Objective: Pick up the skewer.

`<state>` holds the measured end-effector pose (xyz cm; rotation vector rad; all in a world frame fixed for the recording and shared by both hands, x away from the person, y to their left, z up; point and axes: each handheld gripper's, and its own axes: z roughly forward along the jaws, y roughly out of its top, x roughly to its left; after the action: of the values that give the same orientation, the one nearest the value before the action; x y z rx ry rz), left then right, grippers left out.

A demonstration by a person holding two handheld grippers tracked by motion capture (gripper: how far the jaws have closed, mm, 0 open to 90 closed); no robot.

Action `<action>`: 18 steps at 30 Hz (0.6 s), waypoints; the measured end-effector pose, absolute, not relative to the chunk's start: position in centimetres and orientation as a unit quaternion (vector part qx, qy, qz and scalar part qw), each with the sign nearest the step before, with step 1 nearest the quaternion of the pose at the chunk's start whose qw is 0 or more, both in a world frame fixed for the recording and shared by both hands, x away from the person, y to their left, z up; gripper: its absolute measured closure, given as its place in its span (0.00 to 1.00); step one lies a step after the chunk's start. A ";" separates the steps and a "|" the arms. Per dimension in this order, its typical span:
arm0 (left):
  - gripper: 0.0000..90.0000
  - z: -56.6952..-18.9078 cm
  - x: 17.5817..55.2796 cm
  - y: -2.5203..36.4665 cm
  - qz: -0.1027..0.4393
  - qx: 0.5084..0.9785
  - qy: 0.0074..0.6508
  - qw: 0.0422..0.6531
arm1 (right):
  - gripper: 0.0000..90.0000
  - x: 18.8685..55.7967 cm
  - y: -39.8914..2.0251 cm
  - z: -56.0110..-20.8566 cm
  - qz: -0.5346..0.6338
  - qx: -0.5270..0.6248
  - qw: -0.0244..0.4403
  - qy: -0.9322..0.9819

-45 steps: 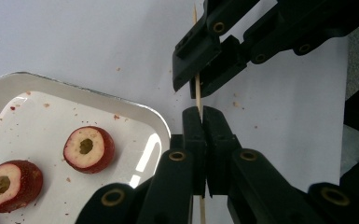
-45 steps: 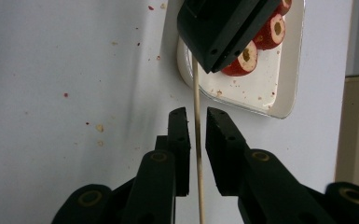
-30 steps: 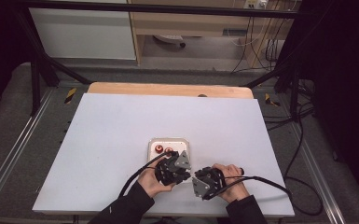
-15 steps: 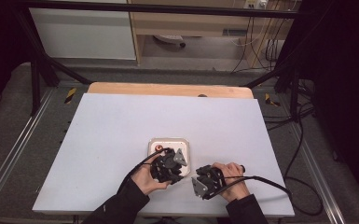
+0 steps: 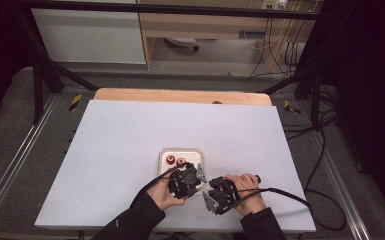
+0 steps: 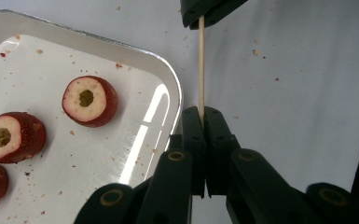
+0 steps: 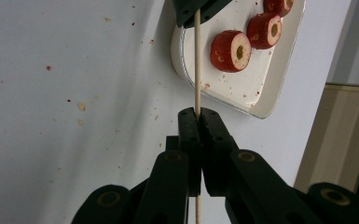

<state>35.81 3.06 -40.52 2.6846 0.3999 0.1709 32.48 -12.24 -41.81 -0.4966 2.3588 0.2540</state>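
Both grippers clamp one wooden skewer [image 6: 201,65] between them – left gripper [image 6: 200,111], right gripper [image 7: 197,112] – just off the tray's [image 6: 179,100] near edge. Likely regrasp step; next, free an end – spear a cored fruit piece [image 6: 90,101].

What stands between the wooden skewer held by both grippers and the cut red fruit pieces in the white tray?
Nothing visible does. The skewer is clamped between the left gripper and the right gripper, beside the tray. Only the tray's low rim separates it from the fruit pieces.
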 end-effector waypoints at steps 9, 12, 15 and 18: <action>0.98 -40.7 35.8 4.4 0.066 0.960 0.154 0.224 | 0.76 32.9 -13.1 -41.2 0.165 -0.095 0.330 0.925; 0.98 -40.6 35.7 5.3 0.074 0.957 0.161 0.228 | 0.69 33.2 -13.7 -41.0 0.179 -0.067 0.328 0.925; 0.98 -40.5 35.7 6.2 0.078 0.955 0.165 0.233 | 0.54 33.6 -14.9 -40.9 0.220 0.019 0.313 0.924; 0.98 -40.6 35.6 7.2 0.083 0.952 0.173 0.238 | 0.42 33.8 -15.9 -41.0 0.258 0.088 0.304 0.913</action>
<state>35.64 7.18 -40.55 2.6082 0.4730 0.2278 33.82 -15.92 -40.97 0.2335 2.4183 0.6836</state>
